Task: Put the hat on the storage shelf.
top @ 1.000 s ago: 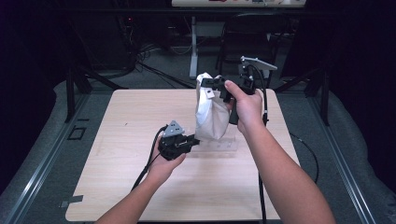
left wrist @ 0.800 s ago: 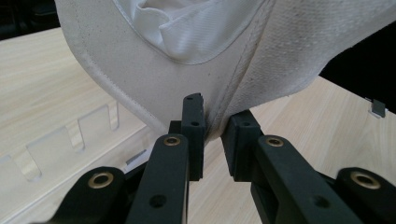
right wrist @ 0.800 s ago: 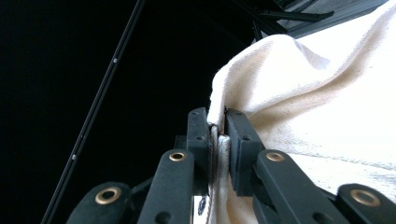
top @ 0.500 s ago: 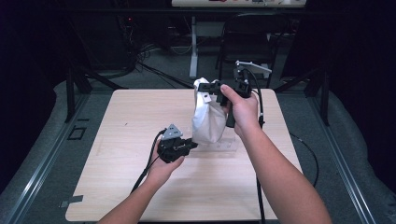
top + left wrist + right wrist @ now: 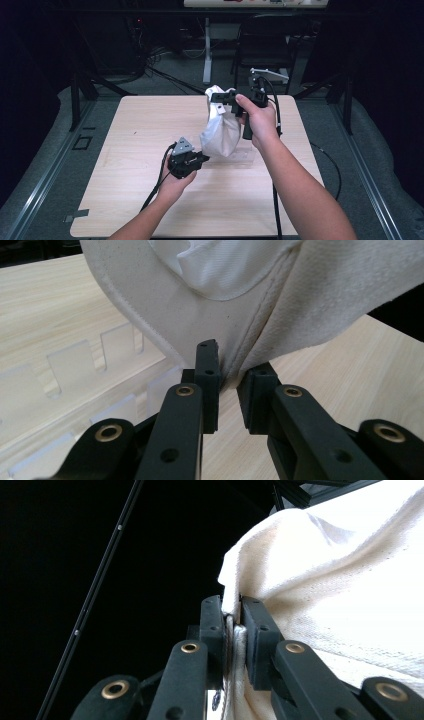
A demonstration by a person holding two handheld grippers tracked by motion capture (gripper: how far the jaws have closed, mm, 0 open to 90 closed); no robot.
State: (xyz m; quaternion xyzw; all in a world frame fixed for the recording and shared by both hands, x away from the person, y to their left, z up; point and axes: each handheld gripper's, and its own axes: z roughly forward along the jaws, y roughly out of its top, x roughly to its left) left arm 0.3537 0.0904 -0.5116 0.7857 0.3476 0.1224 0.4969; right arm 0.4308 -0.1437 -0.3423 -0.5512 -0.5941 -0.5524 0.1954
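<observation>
Cream canvas makes up the cloth bag [image 5: 220, 134], which hangs above the middle of the desk [image 5: 130, 150], long axis upright, gathered top up and rounded bottom down. The right hand-held gripper [image 5: 220, 97] pinches its top edge, jaws clamped tight on the fabric. The left hand-held gripper [image 5: 204, 159] meets the bag's bottom seam, jaws narrow with the fabric pinched between them. A clear notched plastic piece [image 5: 75, 365] lies flat on the pale wood-grain desk under the bag. Around the desk the room is dark, with grey floor, cables and 1 chair [image 5: 265, 55] behind.
</observation>
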